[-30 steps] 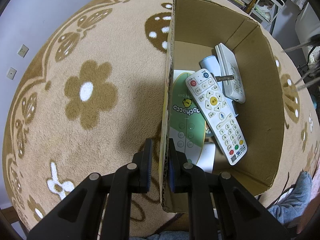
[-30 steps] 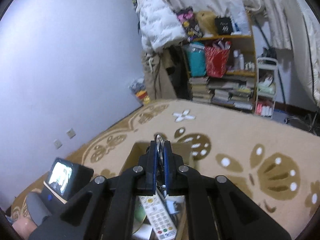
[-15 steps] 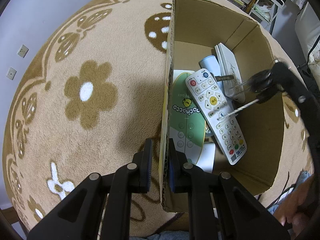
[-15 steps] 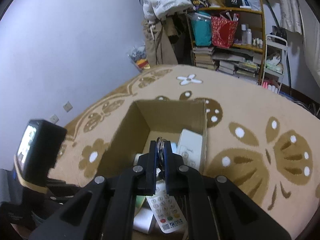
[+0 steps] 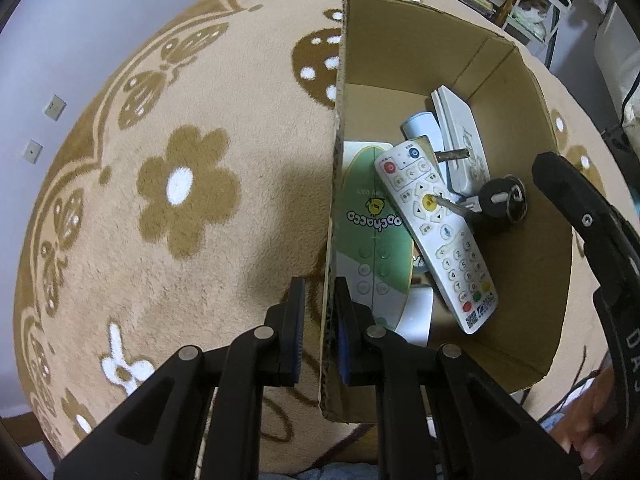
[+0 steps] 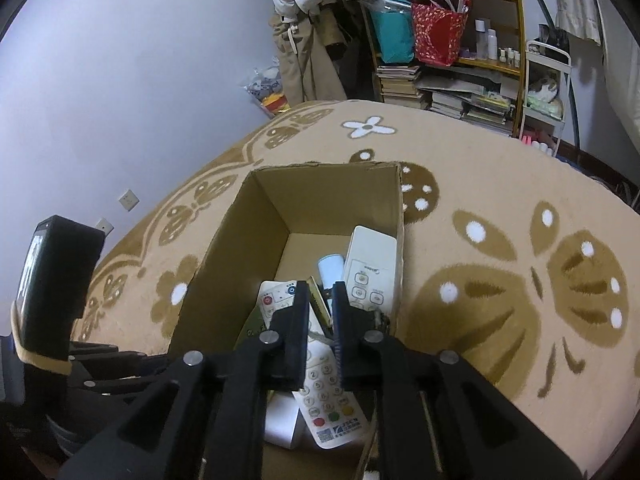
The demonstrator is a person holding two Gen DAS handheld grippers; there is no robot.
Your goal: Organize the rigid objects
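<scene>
An open cardboard box stands on the rug. My left gripper is shut on its near left wall. Inside lie a white remote with coloured buttons, a second white remote, a green and white card and a pale blue tube. A bunch of keys with a black head rests on the remotes. My right gripper is open and empty just above the box; the white remote shows below it.
A beige rug with brown flowers covers the floor. A wooden shelf with books and bags, a white rack and hanging coats stand along the far wall. The left gripper's camera block shows at left.
My right gripper came down over the box and opened. The keys it held now lie on the remotes inside the box. The left gripper has not moved.
</scene>
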